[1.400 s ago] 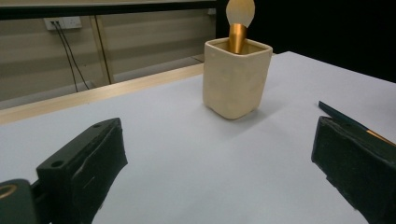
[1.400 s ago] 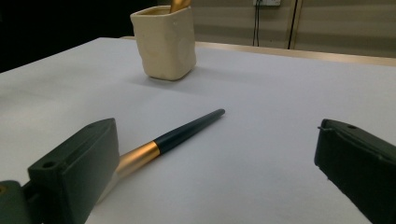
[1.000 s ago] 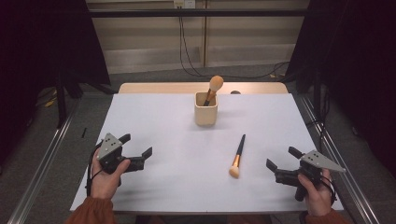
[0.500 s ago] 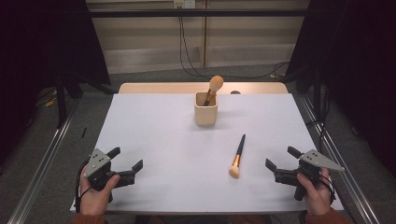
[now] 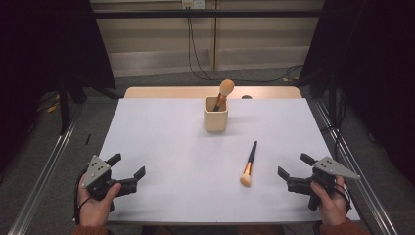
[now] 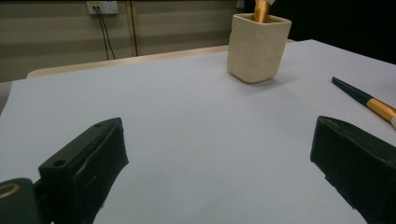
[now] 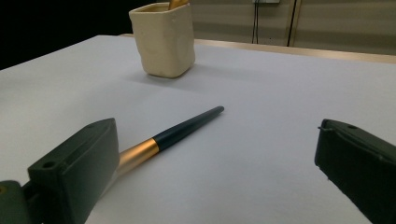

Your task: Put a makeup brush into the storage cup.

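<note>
Left gripper [image 5: 128,170]: jaws wide, empty, near-left of cup, well apart.
Cream square ceramic cup [image 5: 216,113]: upright, one tan-tufted brush [image 5: 222,93] already standing inside.
Dark-handled, gold-ferruled makeup brush [image 5: 248,163]: flat on white table [image 5: 161,127], near-right of cup, not yet potted.
Right gripper [image 5: 294,172]: jaws wide, empty, just beyond loose brush.

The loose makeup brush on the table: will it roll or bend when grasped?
The makeup brush has a slim round handle, so it probably rolls if nudged sideways. Its shaft looks rigid; only the bristle tip seems soft. It is likely light for the right hand-held gripper.
</note>
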`<move>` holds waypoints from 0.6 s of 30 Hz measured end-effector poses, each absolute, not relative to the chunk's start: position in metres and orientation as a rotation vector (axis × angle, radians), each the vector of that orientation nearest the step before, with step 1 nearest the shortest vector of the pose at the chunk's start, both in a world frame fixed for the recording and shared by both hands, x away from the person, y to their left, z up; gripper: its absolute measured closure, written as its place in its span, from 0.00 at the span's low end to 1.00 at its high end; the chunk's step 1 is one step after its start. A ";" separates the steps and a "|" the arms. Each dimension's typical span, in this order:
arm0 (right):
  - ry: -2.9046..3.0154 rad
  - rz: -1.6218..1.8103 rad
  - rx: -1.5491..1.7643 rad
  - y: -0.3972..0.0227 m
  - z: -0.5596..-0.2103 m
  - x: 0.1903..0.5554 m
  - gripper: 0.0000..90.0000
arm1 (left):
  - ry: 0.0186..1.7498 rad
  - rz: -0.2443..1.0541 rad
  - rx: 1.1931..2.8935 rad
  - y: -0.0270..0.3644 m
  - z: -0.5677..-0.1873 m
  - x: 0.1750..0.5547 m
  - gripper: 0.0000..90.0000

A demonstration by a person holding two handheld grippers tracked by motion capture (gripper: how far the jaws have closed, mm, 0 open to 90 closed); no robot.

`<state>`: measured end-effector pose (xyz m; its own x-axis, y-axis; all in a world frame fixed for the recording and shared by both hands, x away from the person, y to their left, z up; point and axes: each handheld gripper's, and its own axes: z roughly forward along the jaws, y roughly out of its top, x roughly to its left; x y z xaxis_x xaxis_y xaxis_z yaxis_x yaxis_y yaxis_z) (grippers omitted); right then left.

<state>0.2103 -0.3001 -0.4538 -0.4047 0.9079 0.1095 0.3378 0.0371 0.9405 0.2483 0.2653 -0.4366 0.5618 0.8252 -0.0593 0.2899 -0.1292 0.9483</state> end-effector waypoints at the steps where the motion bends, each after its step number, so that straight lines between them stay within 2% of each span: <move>1: 1.786 1.369 1.257 -0.300 -0.454 0.211 0.01 | 0.940 0.604 1.688 0.265 -0.436 0.248 0.04; 18: 1.853 1.410 1.149 -0.297 -0.443 0.224 0.00 | 0.898 0.602 1.720 0.260 -0.434 0.243 0.04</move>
